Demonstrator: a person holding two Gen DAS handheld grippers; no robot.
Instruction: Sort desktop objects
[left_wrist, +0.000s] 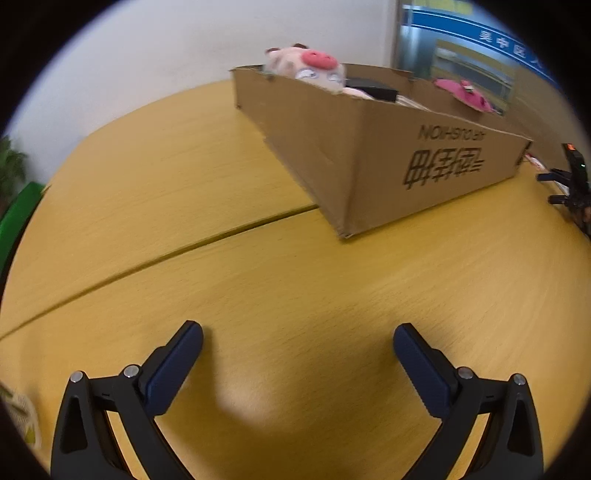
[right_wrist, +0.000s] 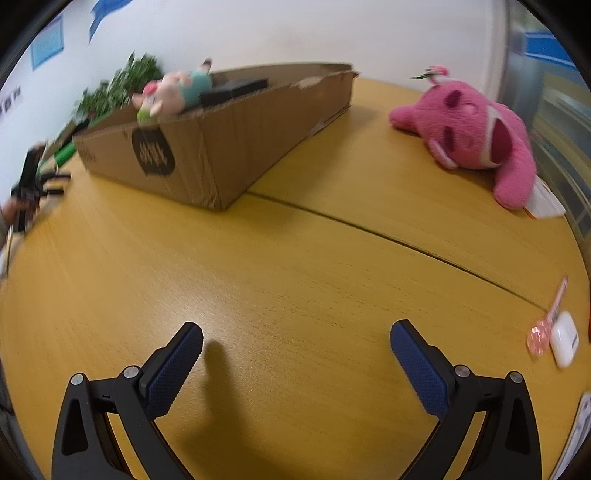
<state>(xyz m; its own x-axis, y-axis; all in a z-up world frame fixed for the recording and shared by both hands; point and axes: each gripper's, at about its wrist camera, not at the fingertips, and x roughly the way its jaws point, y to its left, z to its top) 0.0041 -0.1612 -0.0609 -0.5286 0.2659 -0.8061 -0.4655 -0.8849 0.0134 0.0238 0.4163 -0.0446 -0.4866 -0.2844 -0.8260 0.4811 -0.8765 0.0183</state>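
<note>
Both claws spread wide, left gripper (left_wrist: 298, 341) and right gripper (right_wrist: 296, 339), nothing held; one cardboard box (right_wrist: 207, 155) far, one pig plush (right_wrist: 173, 90) inside; one pink plush (right_wrist: 476, 136) far right; one earbud case (right_wrist: 564, 343), probably, near right

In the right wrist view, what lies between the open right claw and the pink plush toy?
Only bare tabletop and its seam line; nothing stands between the right claw and the pink plush toy, seen in the right wrist view.
</note>
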